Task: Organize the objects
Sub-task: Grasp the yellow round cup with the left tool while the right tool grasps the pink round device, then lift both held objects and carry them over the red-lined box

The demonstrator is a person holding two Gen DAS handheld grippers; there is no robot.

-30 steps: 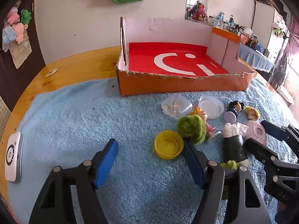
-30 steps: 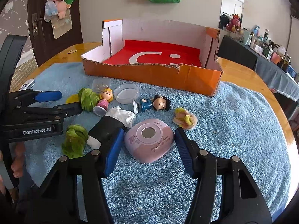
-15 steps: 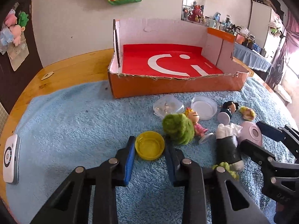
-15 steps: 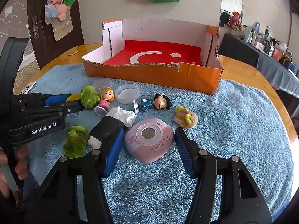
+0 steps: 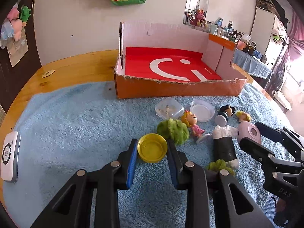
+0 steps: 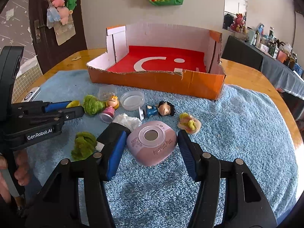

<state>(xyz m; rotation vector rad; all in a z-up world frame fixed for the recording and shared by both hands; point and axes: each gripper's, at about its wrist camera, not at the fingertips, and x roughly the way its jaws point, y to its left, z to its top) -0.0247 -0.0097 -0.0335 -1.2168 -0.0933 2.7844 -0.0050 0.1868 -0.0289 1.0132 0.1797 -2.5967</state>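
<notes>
Since the earlier frame the left gripper had drawn its jaws in from a wide spread, and its blue pads now pinched the yellow cap by its sides, low on the blue towel. Just at the cap's 1 o'clock lay the green pom-pom, and the blonde doll lay beyond that. The right gripper had kept still, half spread around the pink case; whether its pads actually pressed the case could not be told. The black-wrapped roll lay at the case's 9 o'clock, touching the left pad. The orange box, red-floored, stood at 12 o'clock, well apart from both tools. A white device sat at 9 o'clock near the towel's edge.
</notes>
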